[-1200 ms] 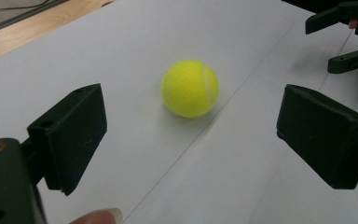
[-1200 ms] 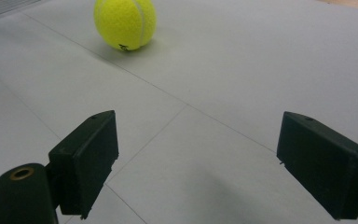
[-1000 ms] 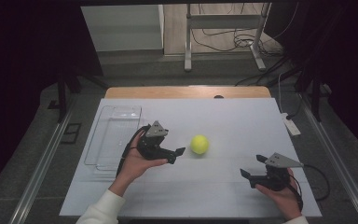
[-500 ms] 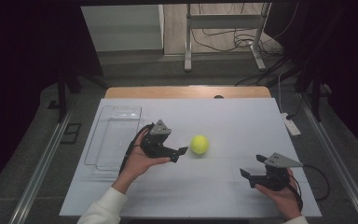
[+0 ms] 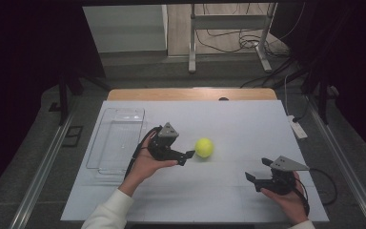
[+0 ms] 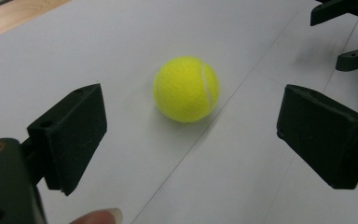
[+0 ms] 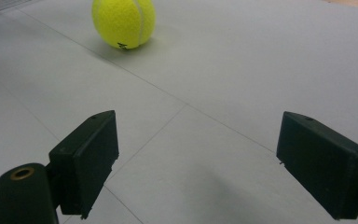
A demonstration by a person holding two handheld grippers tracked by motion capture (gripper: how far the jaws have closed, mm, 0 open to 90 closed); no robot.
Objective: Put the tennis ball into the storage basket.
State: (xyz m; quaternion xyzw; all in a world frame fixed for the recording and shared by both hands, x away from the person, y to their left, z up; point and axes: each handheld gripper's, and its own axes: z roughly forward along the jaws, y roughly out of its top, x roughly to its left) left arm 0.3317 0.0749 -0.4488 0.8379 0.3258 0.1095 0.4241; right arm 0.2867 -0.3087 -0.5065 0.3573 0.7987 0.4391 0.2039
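Facing tennis ball (image 6: 186,88) just ahead: left gripper (image 5: 185,156), jaws spread, empty | right gripper (image 5: 256,171), also spread, well apart | left hand nearer.

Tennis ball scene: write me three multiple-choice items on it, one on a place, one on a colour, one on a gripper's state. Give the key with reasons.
1. Where is the tennis ball?
A. Inside the clear tray
B. On the white table, right of the left gripper
C. Between the right gripper's jaws

2. What colour is the ball?
A. Yellow-green
B. Orange
C. White

3. How do the left gripper's jaws stand?
A. Shut on the ball
B. Shut, empty
C. Open, ball ahead

Key: B, it rests on bare table beyond the jaw tips; A, plainly yellow-green in all views; C, the left gripper view shows both jaws wide apart, ball untouched.
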